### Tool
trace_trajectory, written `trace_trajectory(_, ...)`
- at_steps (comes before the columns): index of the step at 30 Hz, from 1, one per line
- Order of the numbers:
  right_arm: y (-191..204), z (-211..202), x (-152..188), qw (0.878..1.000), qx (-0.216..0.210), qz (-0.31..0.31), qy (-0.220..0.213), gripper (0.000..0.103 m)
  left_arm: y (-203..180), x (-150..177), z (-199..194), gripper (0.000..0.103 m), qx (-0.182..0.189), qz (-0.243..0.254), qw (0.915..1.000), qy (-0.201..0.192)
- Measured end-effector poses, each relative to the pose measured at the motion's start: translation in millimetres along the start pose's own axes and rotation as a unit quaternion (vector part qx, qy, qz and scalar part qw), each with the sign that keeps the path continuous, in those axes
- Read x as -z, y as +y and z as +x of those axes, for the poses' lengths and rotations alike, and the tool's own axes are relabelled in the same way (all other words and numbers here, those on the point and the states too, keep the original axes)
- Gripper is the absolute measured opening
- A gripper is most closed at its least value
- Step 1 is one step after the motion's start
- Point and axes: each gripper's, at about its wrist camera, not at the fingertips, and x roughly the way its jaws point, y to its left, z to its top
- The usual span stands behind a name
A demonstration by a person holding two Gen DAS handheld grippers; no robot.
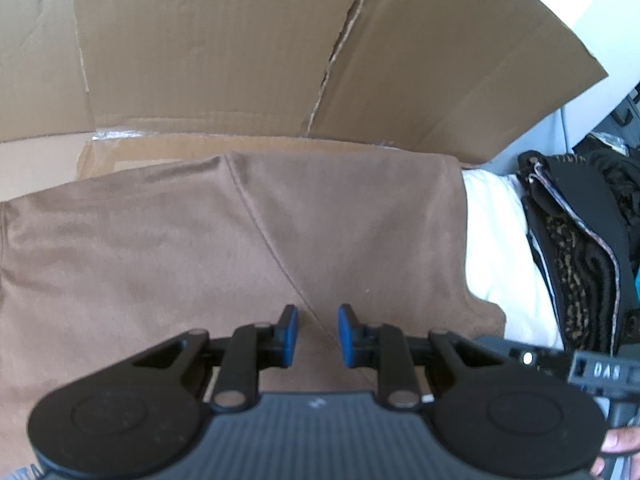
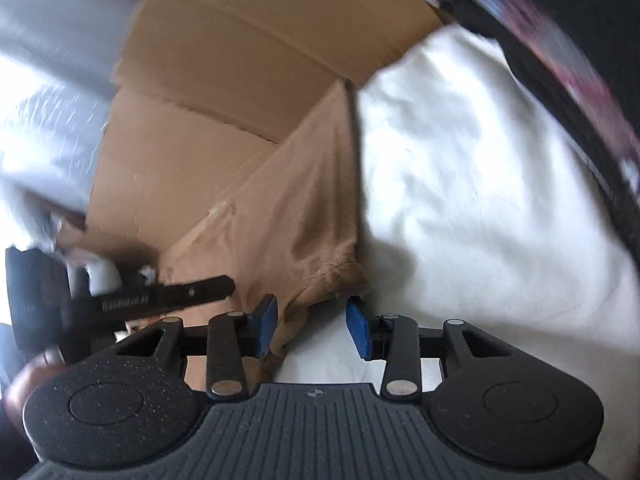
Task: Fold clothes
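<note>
Brown cardboard fills the top of both views, and a tan cloth lies flat on it with straight edges, next to a white sheet and dark clothes at the right edge. The left claw hangs over the cloth's near part, partly open and holding nothing. The right claw, also open and empty, sits at the cloth's corner in the lower middle, perhaps to pinch it.

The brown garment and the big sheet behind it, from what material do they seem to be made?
The brown garment looks like a soft, matte, suede-like or brushed fabric: it shows a faint nap, a stitched seam and gentle folds. The exact fibre cannot be told. The big tan sheet seems to be corrugated cardboard, dull and stiff, with a torn crease showing a rough edge.
</note>
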Motion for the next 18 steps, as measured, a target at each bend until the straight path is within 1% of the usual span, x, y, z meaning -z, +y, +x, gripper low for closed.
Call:
trace_trajectory(2, -4.4, 2.0, -1.7, 1.000, -0.017, 0.024, -0.002, 0.045, 1.0, 0.4, 0.6, 0.023, 0.000, 0.000, 1.0000, 0.001)
trace_trajectory(5, -1.2, 5.6, -5.1, 0.999, -0.030, 0.037, -0.007, 0.045, 2.0, -0.4, 1.5, 0.023, 0.002, -0.003, 1.0000, 0.000)
trace_trajectory(8, 6.9, 10.2, -8.2, 0.999, -0.028, 0.036, -0.013, 0.045, 3.0, -1.2, 2.3, 0.023, 0.004, -0.006, 1.0000, -0.001)
trace_trajectory(11, 17.3, 10.5, -10.5, 0.999, -0.018, 0.024, -0.026, 0.041, 3.2, -2.2, 3.3, 0.023, 0.005, -0.007, 1.0000, -0.002)
trace_trajectory(12, 21.6, 9.5, -11.5, 0.999, -0.011, 0.017, -0.031, 0.030, 3.0, -2.4, 3.6, 0.023, 0.006, -0.007, 1.0000, -0.002)
trace_trajectory(13, 26.5, 7.9, -12.2, 0.999, 0.001, 0.006, -0.036, 0.014, 2.8, -2.6, 4.0, 0.023, 0.007, -0.007, 0.9999, -0.002)
trace_trajectory(14, 31.4, 6.3, -12.8, 0.999, 0.014, -0.007, -0.042, 0.008, 1.8, -2.6, 4.9, 0.023, 0.008, -0.006, 1.0000, -0.001)
trace_trajectory(15, 37.9, 3.5, -12.5, 0.998, 0.027, -0.026, -0.049, 0.006, 0.9, -2.5, 5.9, 0.023, 0.009, -0.004, 0.9999, 0.000)
trace_trajectory(18, 59.1, -6.7, -9.9, 0.991, 0.065, -0.090, -0.073, 0.004, -2.1, -2.4, 8.8, 0.023, 0.013, 0.001, 0.9999, 0.003)
